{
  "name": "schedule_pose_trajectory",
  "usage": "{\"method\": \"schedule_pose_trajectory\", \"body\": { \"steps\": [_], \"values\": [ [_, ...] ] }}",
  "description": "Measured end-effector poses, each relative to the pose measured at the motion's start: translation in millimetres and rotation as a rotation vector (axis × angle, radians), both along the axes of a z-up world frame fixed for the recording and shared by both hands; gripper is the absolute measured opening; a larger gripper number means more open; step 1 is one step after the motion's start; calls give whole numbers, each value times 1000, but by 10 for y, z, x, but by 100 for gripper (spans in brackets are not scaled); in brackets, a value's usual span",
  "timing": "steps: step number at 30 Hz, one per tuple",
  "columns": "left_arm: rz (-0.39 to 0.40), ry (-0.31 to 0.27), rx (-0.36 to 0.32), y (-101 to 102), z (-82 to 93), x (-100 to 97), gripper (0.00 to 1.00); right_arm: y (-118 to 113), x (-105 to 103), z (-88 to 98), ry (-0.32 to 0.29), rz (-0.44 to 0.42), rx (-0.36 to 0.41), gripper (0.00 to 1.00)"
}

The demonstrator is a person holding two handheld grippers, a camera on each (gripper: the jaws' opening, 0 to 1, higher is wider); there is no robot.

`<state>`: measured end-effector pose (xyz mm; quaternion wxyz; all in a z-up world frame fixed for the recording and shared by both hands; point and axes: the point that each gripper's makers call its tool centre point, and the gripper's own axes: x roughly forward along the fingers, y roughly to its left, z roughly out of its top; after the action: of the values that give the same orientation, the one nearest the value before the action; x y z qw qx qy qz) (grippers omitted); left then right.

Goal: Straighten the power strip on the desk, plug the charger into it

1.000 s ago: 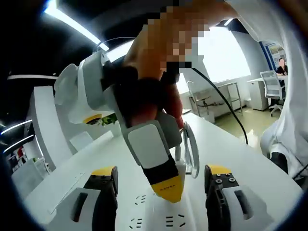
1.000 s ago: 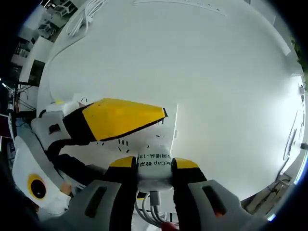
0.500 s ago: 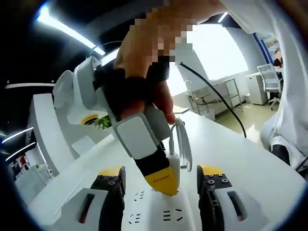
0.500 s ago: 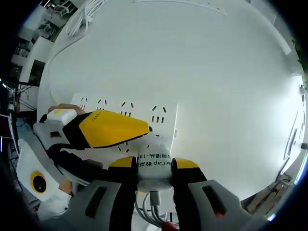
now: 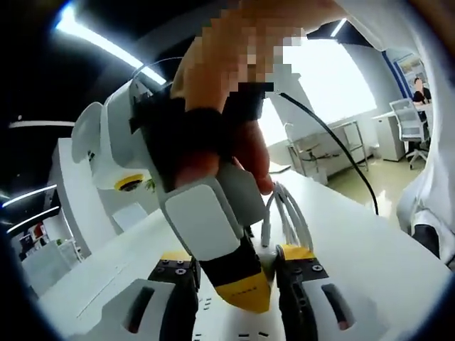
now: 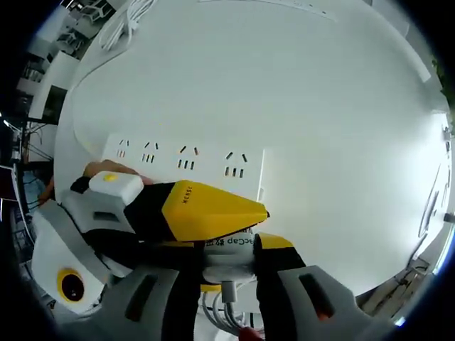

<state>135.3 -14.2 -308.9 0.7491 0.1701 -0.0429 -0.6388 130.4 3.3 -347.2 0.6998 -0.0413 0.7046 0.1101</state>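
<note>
Power strip [image 6: 186,160] flat on desk [image 6: 298,85]

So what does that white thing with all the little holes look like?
That is the power strip, a long flat white bar, plastic by the look, lying on the white desk. One face shows a row of socket groups, small dark slots. The left gripper, yellow-tipped, reaches across its near edge, hiding part of it. The right gripper holds a white charger just beside it.

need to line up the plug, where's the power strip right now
In the right gripper view, the white power strip lies flat on the desk, just beyond the left gripper and the charger.
</note>
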Motion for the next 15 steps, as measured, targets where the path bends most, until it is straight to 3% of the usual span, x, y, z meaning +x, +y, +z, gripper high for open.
{"method": "schedule_pose_trajectory", "body": {
  "steps": [8, 15],
  "values": [
    [-15, 34, 10, -43, -44, -20, 40, -6, 37, -4, -5, 2, 3, 28],
    [-30, 30, 10, -44, -47, -47, 36, 12, 5, 1, -11, 5, 2, 28]
  ]
}}
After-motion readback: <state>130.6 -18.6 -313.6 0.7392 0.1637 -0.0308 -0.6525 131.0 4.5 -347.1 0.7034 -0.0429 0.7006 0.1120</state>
